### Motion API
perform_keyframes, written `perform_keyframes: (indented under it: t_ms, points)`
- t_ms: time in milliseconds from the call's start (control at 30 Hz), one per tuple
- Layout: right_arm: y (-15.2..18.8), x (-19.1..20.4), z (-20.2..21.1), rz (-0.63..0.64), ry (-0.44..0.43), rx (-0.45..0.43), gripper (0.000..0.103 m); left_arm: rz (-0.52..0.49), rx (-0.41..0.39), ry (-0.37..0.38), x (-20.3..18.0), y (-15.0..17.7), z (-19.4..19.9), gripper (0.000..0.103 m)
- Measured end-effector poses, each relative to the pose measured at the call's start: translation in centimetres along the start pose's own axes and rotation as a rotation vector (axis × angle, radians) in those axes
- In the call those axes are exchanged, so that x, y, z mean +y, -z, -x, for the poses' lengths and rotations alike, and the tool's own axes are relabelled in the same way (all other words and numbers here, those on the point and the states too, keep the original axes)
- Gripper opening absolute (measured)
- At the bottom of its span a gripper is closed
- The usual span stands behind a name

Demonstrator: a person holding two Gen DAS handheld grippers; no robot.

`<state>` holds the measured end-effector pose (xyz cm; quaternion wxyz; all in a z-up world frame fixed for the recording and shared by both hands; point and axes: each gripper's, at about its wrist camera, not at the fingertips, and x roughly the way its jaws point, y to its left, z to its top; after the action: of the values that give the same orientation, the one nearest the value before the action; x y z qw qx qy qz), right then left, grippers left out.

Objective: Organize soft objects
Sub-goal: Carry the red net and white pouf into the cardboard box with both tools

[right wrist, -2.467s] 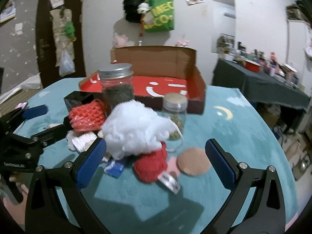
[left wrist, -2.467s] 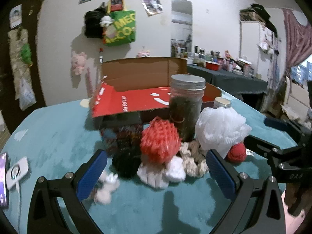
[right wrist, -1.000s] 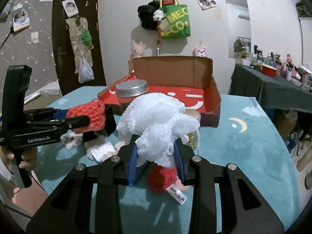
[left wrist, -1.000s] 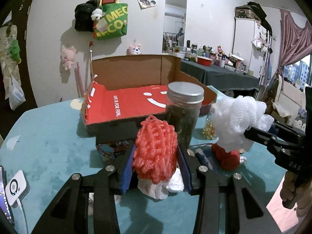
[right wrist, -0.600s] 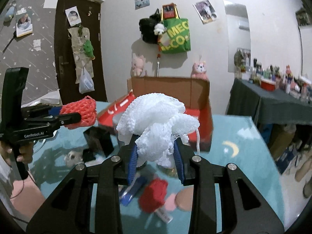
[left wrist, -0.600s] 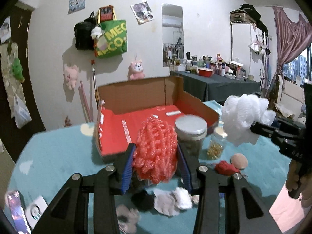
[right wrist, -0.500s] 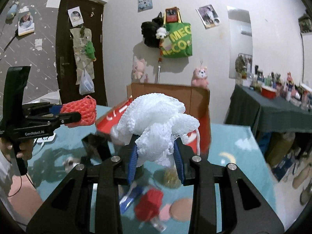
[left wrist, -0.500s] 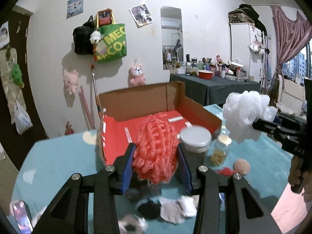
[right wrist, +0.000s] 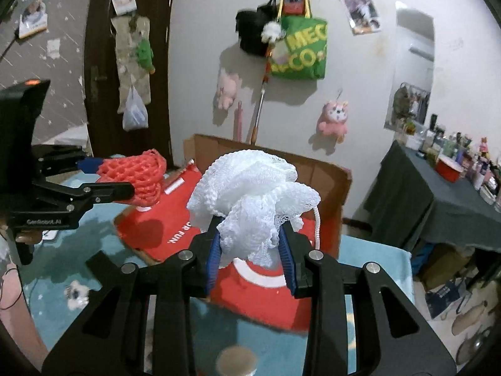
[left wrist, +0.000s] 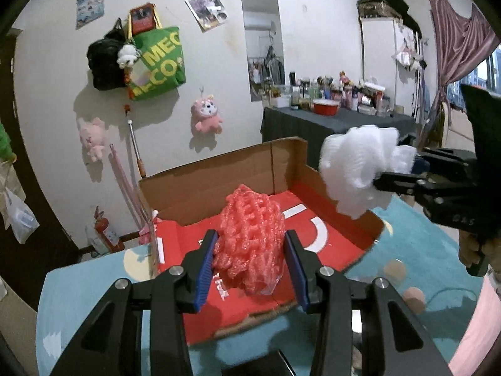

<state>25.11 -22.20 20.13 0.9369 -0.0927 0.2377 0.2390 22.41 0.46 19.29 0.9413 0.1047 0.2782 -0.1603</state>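
Red net in L gripper, white pouf in R gripper.

L claw clamped, R claw clamped, both raised, level, side by side

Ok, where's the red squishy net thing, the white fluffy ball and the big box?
red foam net [left wrist: 250, 228], left wrist view, middle of its mesh.
white mesh puff [right wrist: 253, 197], right wrist view, its ruffled top.
cardboard box [left wrist: 219, 185], left wrist view, brown back wall.

red foam netting, white mesh pouf, cardboard box
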Motion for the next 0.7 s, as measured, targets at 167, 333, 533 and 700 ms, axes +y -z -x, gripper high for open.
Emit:
perform_keyframes:
  t_ms: [167,333,533,700]
  points:
    - [-1.7,-1.3,-6.7,0.003,-0.002,0.107,0.032,-0.032,0.072,-0.009,0.6,-1.8,-5.4,0.045]
    - [-2.7,-2.4,-12.5,-0.013,-0.005,0.200,0.032,-0.024,0.149,0.018,1.5,-2.7,-11.3,0.046]
    - [-2.6,-4.2,-18.3,-0.069,-0.004,0.300,0.032,-0.006,0.214,0.025,2.4,-3.3,-17.3,0.046]
    - [-2.5,-5.4,-21.8,-0.120,0.001,0.356,0.032,-0.004,0.264,0.020,2.7,-3.4,-21.0,0.047]
